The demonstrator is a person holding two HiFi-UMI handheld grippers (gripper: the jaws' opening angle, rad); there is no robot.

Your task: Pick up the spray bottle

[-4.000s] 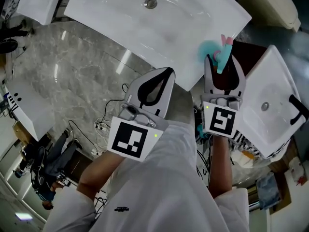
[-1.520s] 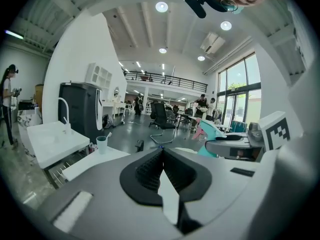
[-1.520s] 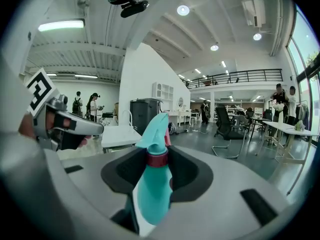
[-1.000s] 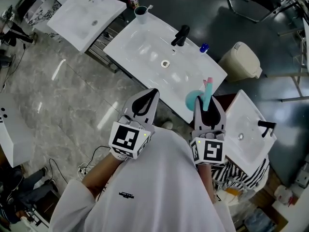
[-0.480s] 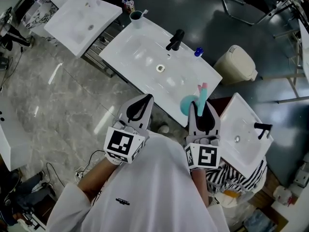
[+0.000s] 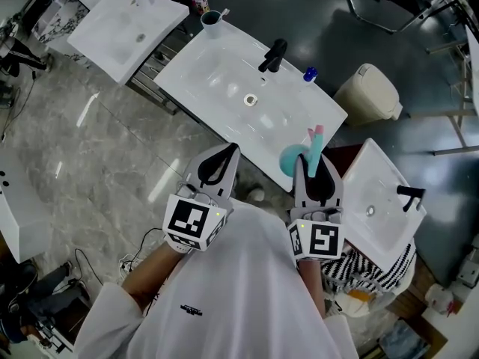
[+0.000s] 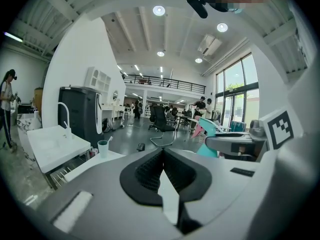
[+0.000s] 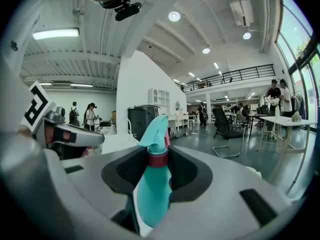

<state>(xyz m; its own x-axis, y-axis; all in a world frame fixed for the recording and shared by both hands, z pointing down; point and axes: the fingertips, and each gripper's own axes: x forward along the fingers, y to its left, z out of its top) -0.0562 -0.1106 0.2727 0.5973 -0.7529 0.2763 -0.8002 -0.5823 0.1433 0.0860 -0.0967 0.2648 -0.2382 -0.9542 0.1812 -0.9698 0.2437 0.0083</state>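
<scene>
The spray bottle (image 6: 313,146) is teal with a pink trigger and a red collar. My right gripper (image 6: 315,163) is shut on it below the collar and holds it in the air beside the white sink counter (image 6: 224,77). In the right gripper view the bottle (image 8: 151,184) stands upright between the dark pads of the right gripper (image 8: 156,156), nozzle pointing away. My left gripper (image 6: 229,149) hovers beside it, shut with nothing in it. In the left gripper view the jaws of the left gripper (image 7: 162,153) meet, and the bottle (image 7: 209,134) shows at the right.
The counter carries a black faucet (image 6: 273,54), a teal cup (image 6: 213,19) and a small blue item (image 6: 310,73). More white basins stand at upper left (image 6: 123,21) and right (image 6: 382,208). A beige bin (image 6: 370,96) sits behind; cables (image 6: 138,256) lie on the marble floor.
Four seconds ago the sink counter looked much nearer and larger in the head view. Over the last second both grippers keep still, the bottle staying in the right one.
</scene>
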